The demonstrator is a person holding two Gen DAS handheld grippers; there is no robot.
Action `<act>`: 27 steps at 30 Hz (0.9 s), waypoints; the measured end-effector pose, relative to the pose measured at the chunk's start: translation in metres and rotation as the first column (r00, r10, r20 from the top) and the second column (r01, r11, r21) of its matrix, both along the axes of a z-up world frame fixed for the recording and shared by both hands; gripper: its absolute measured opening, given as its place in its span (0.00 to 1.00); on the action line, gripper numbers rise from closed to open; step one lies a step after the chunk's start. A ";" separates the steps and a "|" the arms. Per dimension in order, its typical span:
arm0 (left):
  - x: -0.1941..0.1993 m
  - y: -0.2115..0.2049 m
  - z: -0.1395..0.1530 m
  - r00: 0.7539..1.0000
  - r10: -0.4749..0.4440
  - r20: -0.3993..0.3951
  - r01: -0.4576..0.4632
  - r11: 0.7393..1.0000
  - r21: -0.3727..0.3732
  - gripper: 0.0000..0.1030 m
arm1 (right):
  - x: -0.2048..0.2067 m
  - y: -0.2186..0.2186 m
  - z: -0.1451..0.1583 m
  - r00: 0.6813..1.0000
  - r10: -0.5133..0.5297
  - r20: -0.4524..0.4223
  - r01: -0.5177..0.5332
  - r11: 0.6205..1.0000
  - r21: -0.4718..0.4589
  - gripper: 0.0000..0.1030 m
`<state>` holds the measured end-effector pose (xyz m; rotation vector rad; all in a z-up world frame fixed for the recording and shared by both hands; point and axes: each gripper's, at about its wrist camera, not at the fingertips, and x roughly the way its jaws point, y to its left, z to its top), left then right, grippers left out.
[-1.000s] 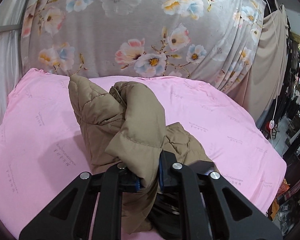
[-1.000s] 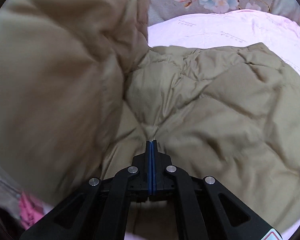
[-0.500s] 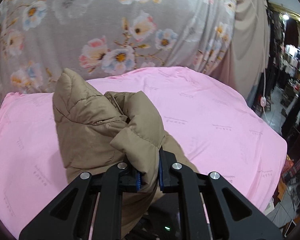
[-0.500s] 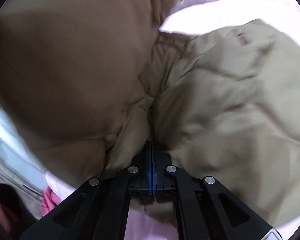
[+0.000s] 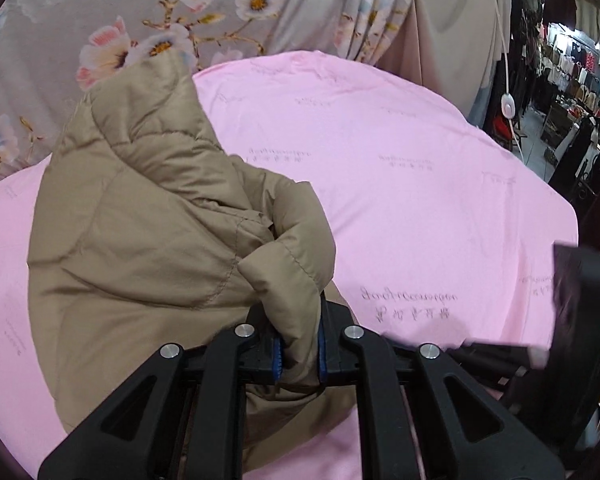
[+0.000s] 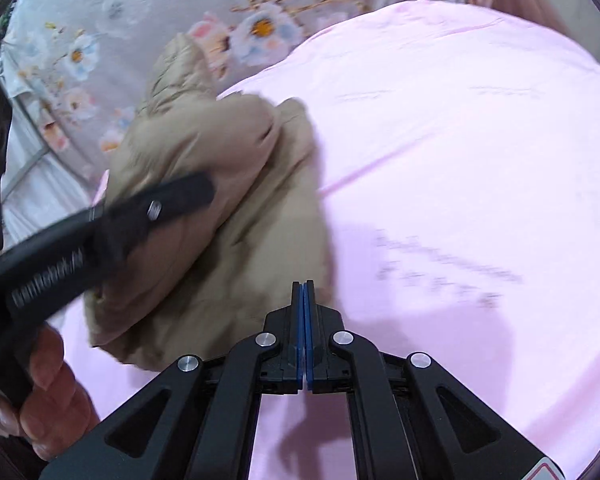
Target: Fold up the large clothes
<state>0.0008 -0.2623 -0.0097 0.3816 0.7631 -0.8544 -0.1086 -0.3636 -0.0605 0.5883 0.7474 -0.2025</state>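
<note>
A tan quilted puffer jacket [image 5: 140, 232] is bunched up and lifted over the pink sheet [image 5: 400, 184]. My left gripper [image 5: 299, 344] is shut on a thick fold of the jacket, which bulges up between its blue pads. In the right wrist view the jacket [image 6: 236, 216] hangs at the left, with the left gripper's black arm [image 6: 112, 220] across it and the person's hand below. My right gripper [image 6: 303, 300] is shut and empty, its pads pressed together just right of the jacket's edge, above the pink sheet [image 6: 460, 160].
A grey floral cloth [image 5: 148, 20] hangs behind the pink surface. A beige curtain [image 5: 452, 28] and a shop aisle with hanging clothes [image 5: 572, 80] lie to the right. The right gripper's dark body [image 5: 584, 288] shows at the left wrist view's right edge.
My right gripper has let go of the jacket and drawn back to the right, now over bare sheet. My left gripper has kept its hold and lifted the bunched jacket leftward.
</note>
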 end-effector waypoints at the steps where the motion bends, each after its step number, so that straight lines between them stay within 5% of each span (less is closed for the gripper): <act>1: -0.003 -0.001 -0.004 1.000 -0.001 -0.003 0.001 1.000 0.006 0.10 | -0.004 -0.006 0.002 1.000 -0.020 0.002 0.020 1.000 -0.004 0.03; 8: -0.014 -0.007 -0.025 1.000 0.005 0.016 -0.006 1.000 0.031 0.17 | -0.005 -0.042 0.026 0.996 -0.079 0.051 0.081 0.996 -0.039 0.08; 13: -0.020 0.020 0.016 0.997 -0.024 -0.070 0.018 0.996 -0.093 0.59 | 0.029 -0.045 0.084 0.990 -0.028 0.139 0.039 0.997 -0.073 0.13; 16: -0.019 0.053 0.058 1.000 -0.005 -0.030 -0.001 0.980 -0.199 0.70 | 0.061 -0.044 0.118 0.981 0.009 0.196 0.004 0.998 -0.066 0.37; 20: 0.022 0.103 0.102 0.985 0.171 0.001 -0.164 0.948 -0.273 0.74 | 0.107 -0.031 0.146 0.975 0.073 0.209 -0.065 0.997 -0.044 0.51; 24: 0.094 0.141 0.116 0.927 0.374 -0.021 -0.365 0.890 -0.274 0.74 | 0.169 -0.020 0.154 0.981 0.109 0.163 -0.107 0.994 -0.026 0.53; 27: 0.137 0.153 0.113 0.895 0.443 -0.053 -0.442 0.863 -0.245 0.72 | 0.206 -0.012 0.143 0.989 0.115 0.093 -0.113 0.993 -0.029 0.54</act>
